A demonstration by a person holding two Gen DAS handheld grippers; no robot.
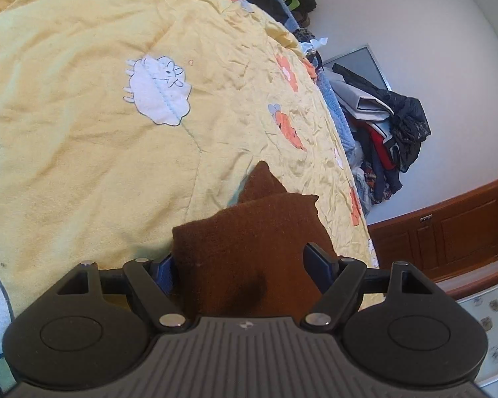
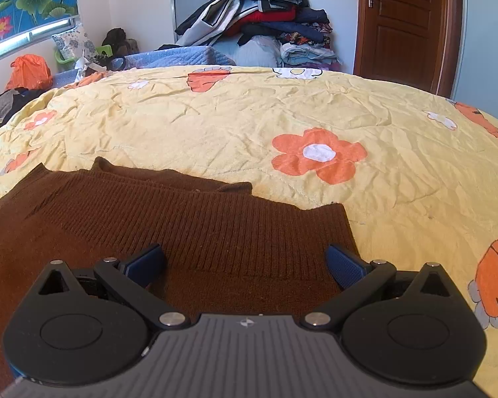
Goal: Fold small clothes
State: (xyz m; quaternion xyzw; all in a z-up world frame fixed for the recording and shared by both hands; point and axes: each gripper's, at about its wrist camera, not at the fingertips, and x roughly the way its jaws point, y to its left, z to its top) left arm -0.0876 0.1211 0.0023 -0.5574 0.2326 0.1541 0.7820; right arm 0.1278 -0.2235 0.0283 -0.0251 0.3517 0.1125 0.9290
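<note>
A small brown knit sweater (image 2: 182, 222) lies on the yellow quilt (image 2: 282, 116), with its ribbed hem toward my right gripper. My right gripper (image 2: 245, 260) is open, its blue fingers (image 2: 343, 265) spread wide just over the hem, with nothing between them held. In the left wrist view the same brown sweater (image 1: 249, 232) fills the gap of my left gripper (image 1: 240, 262). Its jaws stand wide apart on either side of a folded edge, not pinching it.
The quilt (image 1: 83, 116) has sheep and carrot patches. A pile of dark clothes (image 2: 259, 10) sits past the bed's far edge, with a wooden door (image 2: 405, 23) to its right. An orange bag (image 2: 28, 71) and clutter lie at the far left.
</note>
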